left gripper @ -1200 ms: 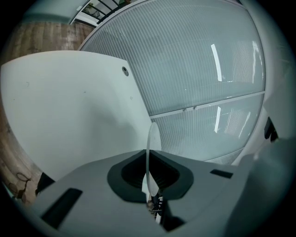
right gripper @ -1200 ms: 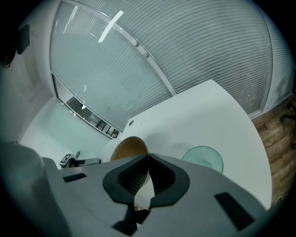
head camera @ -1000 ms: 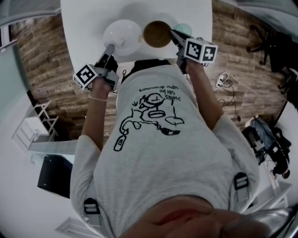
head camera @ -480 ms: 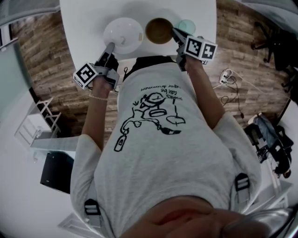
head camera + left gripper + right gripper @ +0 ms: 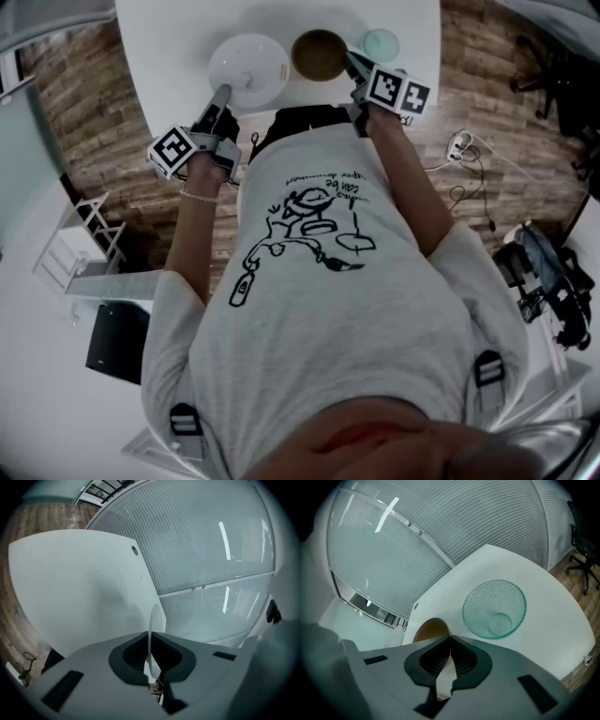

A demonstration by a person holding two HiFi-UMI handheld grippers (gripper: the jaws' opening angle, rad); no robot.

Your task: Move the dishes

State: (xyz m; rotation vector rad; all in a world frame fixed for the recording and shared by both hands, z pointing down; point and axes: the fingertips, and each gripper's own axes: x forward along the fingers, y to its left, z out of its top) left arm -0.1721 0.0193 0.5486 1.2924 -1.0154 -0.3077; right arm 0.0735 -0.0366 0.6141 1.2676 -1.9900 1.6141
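Left gripper [image 5: 221, 94] pinching white plate [image 5: 248, 67] rim, right gripper [image 5: 352, 64] pinching brown bowl [image 5: 319, 54] rim; both looking mid-move, green glass bowl [image 5: 382, 43] sitting untouched on tabletop [image 5: 169, 37].

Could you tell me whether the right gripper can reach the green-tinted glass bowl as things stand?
Probably not yet: the right gripper grips the round brown bowl by its rim. The green-tinted glass bowl stands beyond on the white table, nothing between, so the way looks free once it lets go.
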